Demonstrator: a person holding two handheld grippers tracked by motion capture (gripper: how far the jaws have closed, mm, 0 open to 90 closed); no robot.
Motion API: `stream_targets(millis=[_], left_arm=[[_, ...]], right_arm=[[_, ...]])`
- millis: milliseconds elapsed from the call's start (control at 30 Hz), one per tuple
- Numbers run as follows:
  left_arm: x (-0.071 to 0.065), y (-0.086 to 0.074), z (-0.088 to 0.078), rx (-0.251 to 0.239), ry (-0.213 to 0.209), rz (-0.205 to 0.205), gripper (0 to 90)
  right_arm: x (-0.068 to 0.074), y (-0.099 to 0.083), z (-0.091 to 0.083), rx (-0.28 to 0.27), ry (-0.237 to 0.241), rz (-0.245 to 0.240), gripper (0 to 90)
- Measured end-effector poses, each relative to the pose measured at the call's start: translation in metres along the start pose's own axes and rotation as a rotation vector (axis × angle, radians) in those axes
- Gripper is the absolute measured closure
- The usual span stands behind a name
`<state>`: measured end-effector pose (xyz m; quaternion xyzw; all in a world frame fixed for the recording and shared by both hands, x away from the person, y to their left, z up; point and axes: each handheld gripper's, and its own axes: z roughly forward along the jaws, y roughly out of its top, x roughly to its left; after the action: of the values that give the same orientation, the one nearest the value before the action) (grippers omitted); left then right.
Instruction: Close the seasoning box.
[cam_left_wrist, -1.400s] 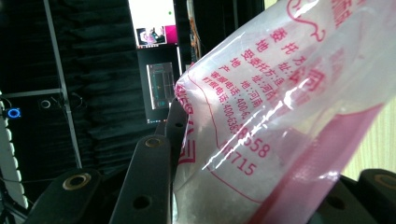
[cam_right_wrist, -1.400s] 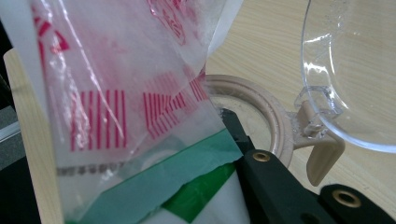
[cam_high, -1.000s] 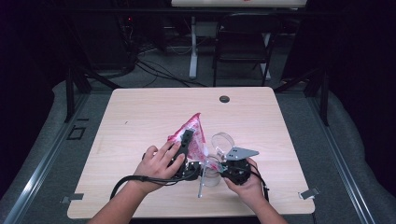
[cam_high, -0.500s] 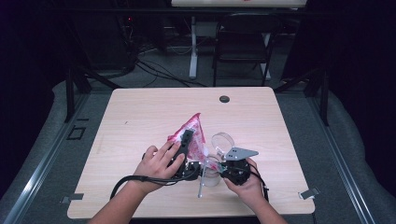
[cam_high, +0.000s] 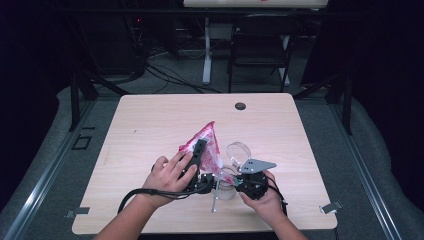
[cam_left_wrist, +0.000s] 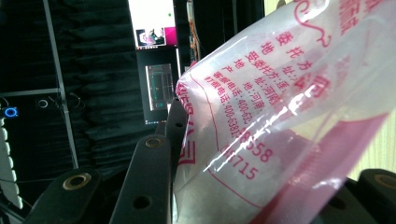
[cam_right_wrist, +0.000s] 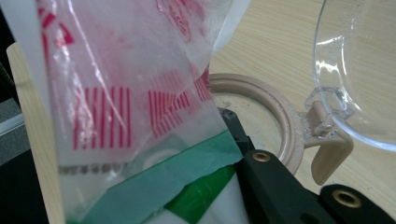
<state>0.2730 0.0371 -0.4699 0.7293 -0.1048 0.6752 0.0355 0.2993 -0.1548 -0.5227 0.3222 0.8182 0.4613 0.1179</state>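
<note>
Both grippers hold one red-printed plastic bag (cam_high: 204, 145) over the open jar (cam_high: 226, 186) at the table's (cam_high: 150, 120) near edge: left gripper (cam_high: 199, 150) partly closed on its upper part, right gripper (cam_high: 231, 181) clamped on its lower corner. Nothing has shifted in the last second, so pouring looks paused. The clear hinged lid (cam_right_wrist: 359, 70) stands open beside the jar's rim.

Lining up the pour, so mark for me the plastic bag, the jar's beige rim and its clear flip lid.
plastic bag (cam_left_wrist: 289, 107): left gripper view, on its printed clear side.
jar's beige rim (cam_right_wrist: 275, 112): right gripper view, on the ring's right arc.
clear flip lid (cam_right_wrist: 359, 70): right gripper view, on the lid's transparent dome.
</note>
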Motion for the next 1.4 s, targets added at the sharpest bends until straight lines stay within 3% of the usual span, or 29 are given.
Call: stream_targets(millis=[1400], left_arm=[[0.0005, 0.0031, 0.0023, -0.001, -0.002, -0.016, 69.8]], right_arm=[[-0.0018, 0.0001, 0.0019, 0.002, -0.002, 0.004, 90.0]])
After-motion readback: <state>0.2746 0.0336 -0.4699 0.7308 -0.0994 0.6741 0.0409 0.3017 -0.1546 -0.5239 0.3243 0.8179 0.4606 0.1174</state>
